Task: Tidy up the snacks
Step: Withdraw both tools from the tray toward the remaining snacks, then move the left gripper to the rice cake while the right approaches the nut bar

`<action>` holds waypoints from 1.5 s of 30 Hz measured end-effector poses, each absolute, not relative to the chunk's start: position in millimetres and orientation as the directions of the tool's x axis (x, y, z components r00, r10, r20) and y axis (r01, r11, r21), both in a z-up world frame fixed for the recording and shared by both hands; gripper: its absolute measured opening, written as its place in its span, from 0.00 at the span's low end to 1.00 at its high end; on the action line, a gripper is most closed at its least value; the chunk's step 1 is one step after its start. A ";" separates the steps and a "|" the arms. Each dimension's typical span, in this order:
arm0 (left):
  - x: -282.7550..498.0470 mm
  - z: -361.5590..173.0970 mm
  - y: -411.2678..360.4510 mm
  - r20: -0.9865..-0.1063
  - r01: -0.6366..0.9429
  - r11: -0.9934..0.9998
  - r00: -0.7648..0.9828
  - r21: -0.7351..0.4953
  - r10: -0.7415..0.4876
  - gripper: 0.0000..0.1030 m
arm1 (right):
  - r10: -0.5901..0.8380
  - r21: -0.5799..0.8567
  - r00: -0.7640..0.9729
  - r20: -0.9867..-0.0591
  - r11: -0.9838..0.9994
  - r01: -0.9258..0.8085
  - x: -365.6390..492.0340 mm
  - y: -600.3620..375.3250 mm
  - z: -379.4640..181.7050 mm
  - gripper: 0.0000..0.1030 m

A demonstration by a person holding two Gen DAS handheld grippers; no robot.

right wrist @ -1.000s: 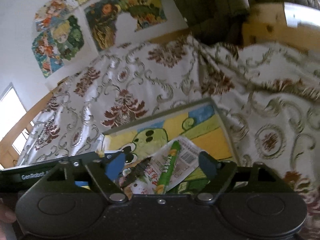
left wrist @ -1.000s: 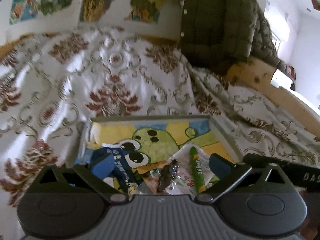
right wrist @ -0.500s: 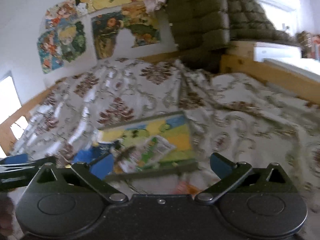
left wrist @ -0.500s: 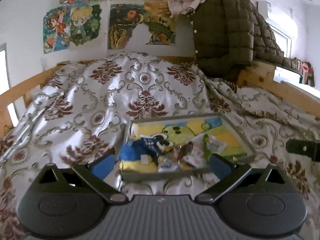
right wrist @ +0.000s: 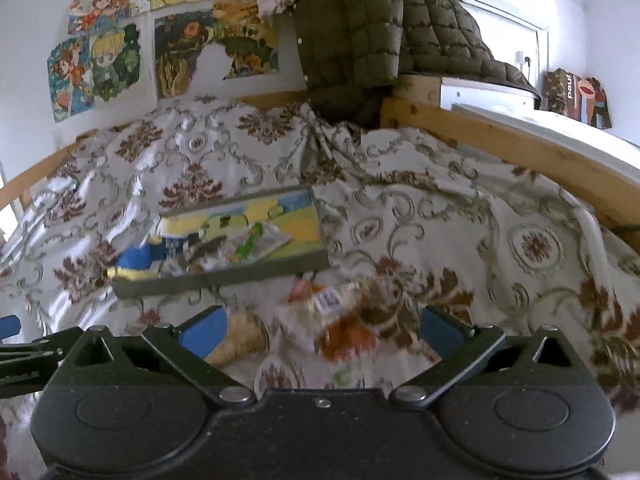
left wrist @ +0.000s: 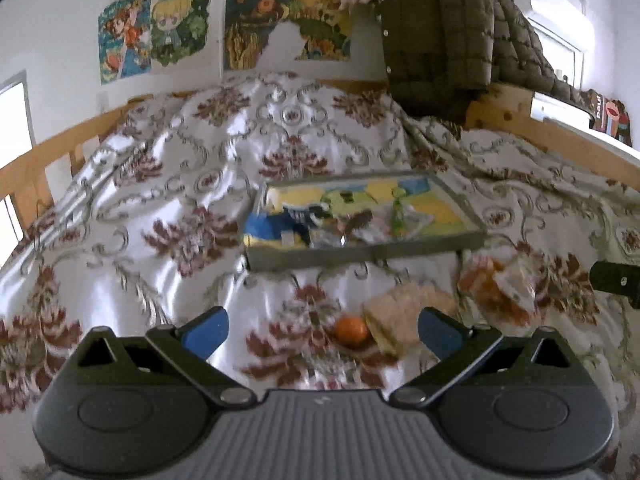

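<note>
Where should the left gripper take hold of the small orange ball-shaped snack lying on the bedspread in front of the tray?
Probably across its middle, from above. The orange snack is round, so any pair of opposite sides works, but a beige packet crowds its right, so the open left gripper should straddle it top-down.

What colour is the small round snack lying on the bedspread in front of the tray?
Orange: the small round snack shows best in the left wrist view.
</note>
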State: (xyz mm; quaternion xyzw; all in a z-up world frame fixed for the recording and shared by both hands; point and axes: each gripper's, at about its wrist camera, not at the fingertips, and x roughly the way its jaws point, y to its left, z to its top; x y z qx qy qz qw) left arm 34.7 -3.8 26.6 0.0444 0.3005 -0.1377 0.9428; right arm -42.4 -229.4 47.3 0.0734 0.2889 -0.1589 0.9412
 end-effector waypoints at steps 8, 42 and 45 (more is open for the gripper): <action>4.9 14.5 -3.2 -0.584 0.278 0.960 0.786 0.037 -0.205 1.00 | -0.276 -0.008 0.754 -0.596 0.941 0.338 -72.3 -208.6 34.0 0.99; -1.9 12.0 -14.3 -0.628 0.352 0.932 0.746 0.088 -0.223 1.00 | -0.220 0.085 0.703 -0.676 0.925 0.371 -71.9 -220.9 15.1 0.99; 9.1 11.3 -21.0 -0.645 0.353 0.926 0.740 0.134 -0.189 1.00 | -0.172 0.116 0.696 -0.697 0.931 0.347 -64.2 -225.9 16.4 0.99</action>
